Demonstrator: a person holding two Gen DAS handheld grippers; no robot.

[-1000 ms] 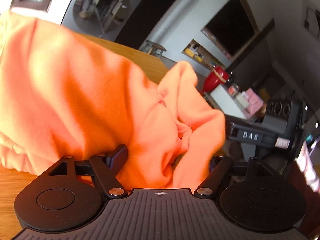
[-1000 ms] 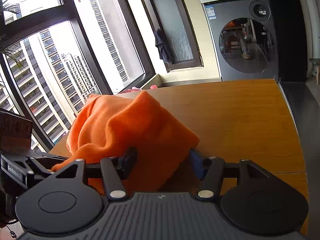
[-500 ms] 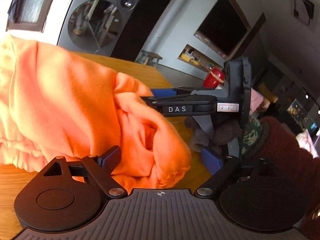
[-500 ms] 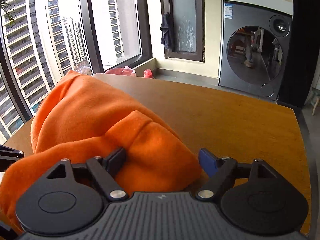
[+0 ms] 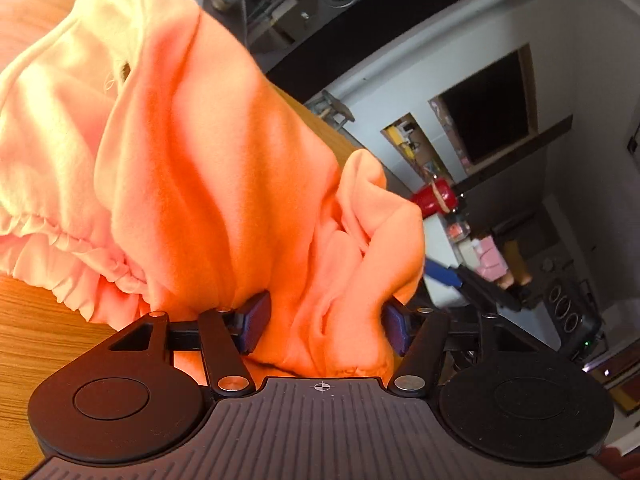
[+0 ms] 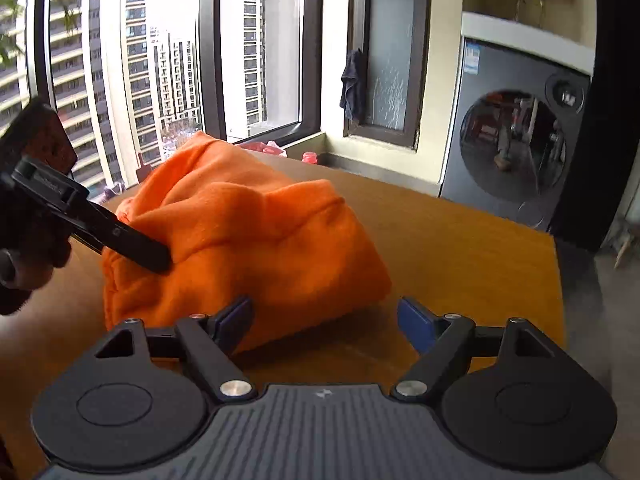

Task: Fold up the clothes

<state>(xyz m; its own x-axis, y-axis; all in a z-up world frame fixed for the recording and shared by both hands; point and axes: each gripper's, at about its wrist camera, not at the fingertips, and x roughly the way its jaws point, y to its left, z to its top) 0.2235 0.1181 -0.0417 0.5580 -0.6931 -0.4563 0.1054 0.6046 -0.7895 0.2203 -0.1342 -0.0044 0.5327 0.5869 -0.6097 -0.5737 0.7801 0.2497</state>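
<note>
Left tongs (image 5: 326,326): squeezed onto a bunch of the soft orange fleece garment (image 5: 208,184), lifting it.
Right tongs (image 6: 325,320): spread wide, holding nothing, one blue tip touching the cloth's near edge.
Garment (image 6: 256,240): a lumpy heap on the brown wooden tabletop (image 6: 460,248), not flat.
Fold stage: hard to tell.
Doing it well, I think: keep the left hold firm, move slowly, and lay the cloth smooth so its edges line up.

the bunched orange fleece garment (image 6: 240,240) lies on the wooden table (image 6: 460,248); a grey front-loading washing machine (image 6: 516,148) stands behind the table.
</note>
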